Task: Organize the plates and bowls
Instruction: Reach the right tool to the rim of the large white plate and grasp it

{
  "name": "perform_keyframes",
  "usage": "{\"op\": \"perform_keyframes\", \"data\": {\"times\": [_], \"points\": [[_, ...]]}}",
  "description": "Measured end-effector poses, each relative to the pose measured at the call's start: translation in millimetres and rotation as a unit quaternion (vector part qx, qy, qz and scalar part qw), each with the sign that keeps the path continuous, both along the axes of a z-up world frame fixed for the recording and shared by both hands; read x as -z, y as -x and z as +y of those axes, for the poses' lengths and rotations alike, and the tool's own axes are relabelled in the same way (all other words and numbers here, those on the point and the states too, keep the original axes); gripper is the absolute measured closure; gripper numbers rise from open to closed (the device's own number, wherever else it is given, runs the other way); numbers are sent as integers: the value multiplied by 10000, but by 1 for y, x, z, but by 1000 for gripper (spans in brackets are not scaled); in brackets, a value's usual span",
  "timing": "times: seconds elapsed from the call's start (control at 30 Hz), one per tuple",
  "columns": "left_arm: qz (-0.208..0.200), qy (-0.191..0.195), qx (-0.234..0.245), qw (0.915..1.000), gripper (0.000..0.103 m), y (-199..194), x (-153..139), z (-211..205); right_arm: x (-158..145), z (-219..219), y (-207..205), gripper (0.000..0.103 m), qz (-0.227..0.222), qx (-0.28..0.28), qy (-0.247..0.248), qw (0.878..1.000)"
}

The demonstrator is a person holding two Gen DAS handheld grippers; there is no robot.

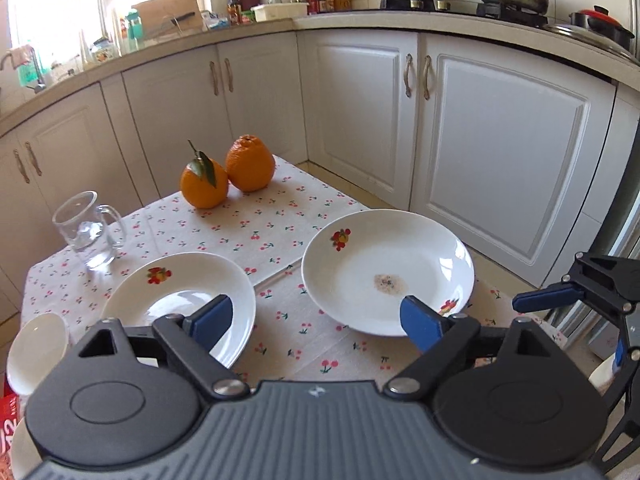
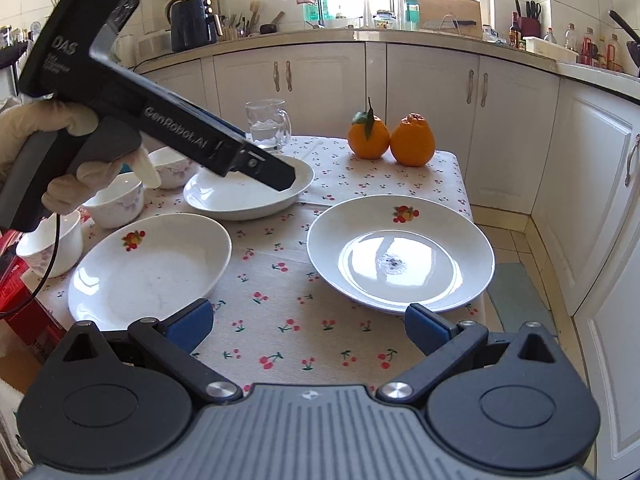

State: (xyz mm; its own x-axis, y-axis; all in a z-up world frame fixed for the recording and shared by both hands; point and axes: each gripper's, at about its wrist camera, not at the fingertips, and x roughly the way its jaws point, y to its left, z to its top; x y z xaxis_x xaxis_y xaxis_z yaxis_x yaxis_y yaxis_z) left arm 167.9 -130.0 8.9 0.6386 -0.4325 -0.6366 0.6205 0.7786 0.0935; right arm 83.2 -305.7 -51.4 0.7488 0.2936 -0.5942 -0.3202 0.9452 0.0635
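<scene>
Three white plates with fruit prints lie on the cherry-print tablecloth. In the right wrist view there is a near-left plate, a far-left plate and a right plate with a small stain. Three white bowls sit at the table's left edge. My left gripper is open, hovering over the far-left plate; the right plate lies just ahead of its right finger. It also shows in the right wrist view. My right gripper is open and empty above the table's near edge.
Two oranges and a glass mug stand at the table's far side. White kitchen cabinets surround the table. A red box sits at the left. My right gripper shows at the right edge of the left wrist view.
</scene>
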Motion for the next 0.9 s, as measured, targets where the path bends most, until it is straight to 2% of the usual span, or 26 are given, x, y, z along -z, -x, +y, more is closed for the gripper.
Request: {"op": "perform_keyframes", "data": {"times": [0.1, 0.2, 0.4, 0.5, 0.67, 0.8, 0.9], "points": [[-280, 15, -206, 9994, 9, 33, 2, 20, -3, 10, 8, 0, 12, -100, -70, 9999], [-268, 183, -421, 9986, 8, 60, 11, 42, -4, 19, 15, 0, 32, -180, -98, 9998], [-374, 18, -791, 9962, 8, 105, 38, 71, 1, 33, 20, 0, 173, -281, -192, 9993], [-204, 93, -964, 9951, 8, 117, 48, 88, 3, 38, 20, 0, 258, -317, -254, 9988], [0, -8, -1287, 9917, 8, 124, 67, 110, 9, 44, 12, 0, 485, -408, -378, 9973], [126, -185, -1263, 9917, 8, 122, 82, 115, 14, 51, 4, 0, 693, -531, -439, 9952], [200, -134, -1266, 9917, 8, 119, 89, 116, 18, 57, -5, 0, 862, -627, -462, 9932]]}}
